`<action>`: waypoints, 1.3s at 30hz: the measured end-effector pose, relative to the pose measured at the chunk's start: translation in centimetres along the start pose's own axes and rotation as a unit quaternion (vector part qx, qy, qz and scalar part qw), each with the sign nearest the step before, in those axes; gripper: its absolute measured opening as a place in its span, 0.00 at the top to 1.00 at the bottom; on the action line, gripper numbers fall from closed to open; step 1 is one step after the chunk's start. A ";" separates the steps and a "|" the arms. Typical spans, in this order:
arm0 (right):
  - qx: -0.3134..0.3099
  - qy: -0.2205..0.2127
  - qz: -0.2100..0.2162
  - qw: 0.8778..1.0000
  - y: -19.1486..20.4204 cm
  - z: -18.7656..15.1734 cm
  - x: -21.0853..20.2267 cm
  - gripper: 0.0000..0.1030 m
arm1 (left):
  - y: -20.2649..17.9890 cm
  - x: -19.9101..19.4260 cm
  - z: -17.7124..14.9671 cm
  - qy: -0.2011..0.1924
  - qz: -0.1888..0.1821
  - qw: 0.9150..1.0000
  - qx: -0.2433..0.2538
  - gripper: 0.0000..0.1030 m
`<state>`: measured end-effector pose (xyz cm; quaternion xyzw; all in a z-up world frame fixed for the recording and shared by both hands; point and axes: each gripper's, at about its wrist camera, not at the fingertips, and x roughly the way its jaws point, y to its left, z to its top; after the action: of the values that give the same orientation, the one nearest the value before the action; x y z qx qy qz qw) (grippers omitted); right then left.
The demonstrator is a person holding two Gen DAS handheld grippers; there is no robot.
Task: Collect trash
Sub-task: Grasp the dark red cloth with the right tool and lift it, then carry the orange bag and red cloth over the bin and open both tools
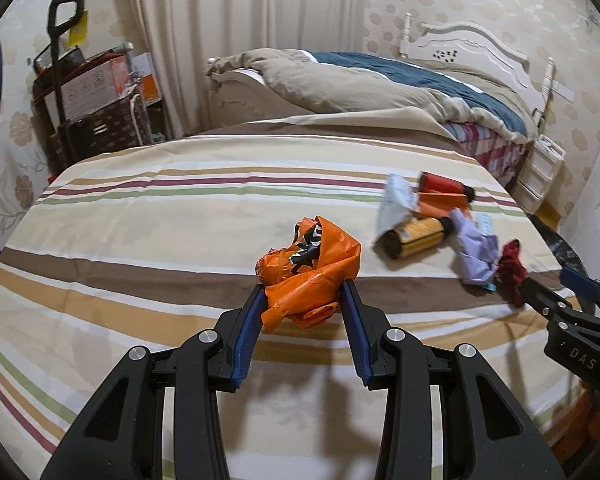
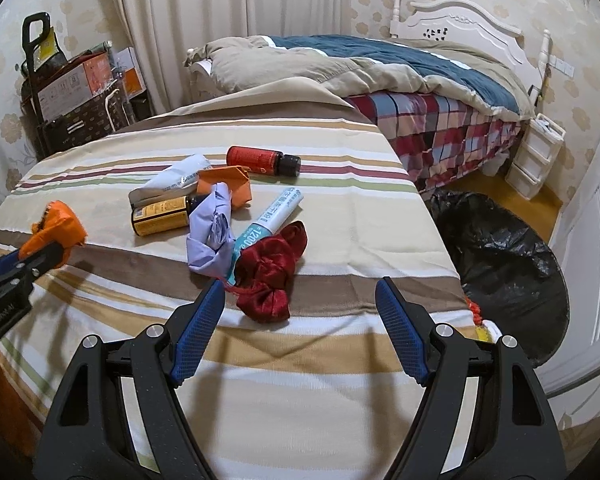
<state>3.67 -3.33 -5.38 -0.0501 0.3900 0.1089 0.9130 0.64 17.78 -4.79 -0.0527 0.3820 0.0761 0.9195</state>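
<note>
My left gripper [image 1: 305, 286] is shut on a crumpled orange plastic bag [image 1: 308, 268], held just above the striped table cloth [image 1: 140, 216]; the bag also shows in the right wrist view [image 2: 56, 226]. My right gripper [image 2: 300, 292] is open and empty, just short of a crumpled red cloth [image 2: 270, 270]. Behind the cloth lie a lilac wad [image 2: 212, 236], a white-and-teal tube [image 2: 274, 216], a yellow bottle [image 2: 162, 216], a red bottle [image 2: 262, 160], an orange paper piece [image 2: 228, 184] and a white wrapper [image 2: 172, 182].
A bin lined with a black bag [image 2: 504, 264] stands on the floor right of the table. A bed [image 2: 400, 80] with a blue and beige quilt is behind. Boxes and a trolley [image 2: 72, 92] stand at the back left. A white drawer unit [image 2: 534, 156] is beside the bed.
</note>
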 end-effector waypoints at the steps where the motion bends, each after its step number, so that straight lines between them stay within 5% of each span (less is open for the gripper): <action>1: 0.001 0.001 -0.002 1.000 0.0 0.1 0.3 0.27 | 0.4 0.1 0.1 0.000 0.002 1.000 -0.005 0.61; 6: 0.013 0.020 0.001 1.000 -0.3 0.6 1.9 0.34 | 1.5 0.3 0.0 0.002 0.006 1.000 -0.018 0.61; 13: 0.004 0.043 0.014 0.999 0.0 0.7 2.9 0.72 | 1.6 0.8 -0.2 0.011 -0.001 1.000 -0.024 0.61; 24: 0.022 0.032 0.016 0.999 -1.8 -0.2 1.4 0.74 | -0.3 0.6 -0.6 0.015 -0.032 0.999 -0.017 0.61; 39: 0.079 -0.005 -0.031 0.996 -9.4 -0.7 -1.9 0.74 | -9.1 -0.7 0.0 0.009 -0.105 0.994 0.042 0.61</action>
<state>4.16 -12.88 -4.41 0.0103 0.3915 0.0497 0.9188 1.78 8.79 -3.96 -0.0550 0.3859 -0.0378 0.9201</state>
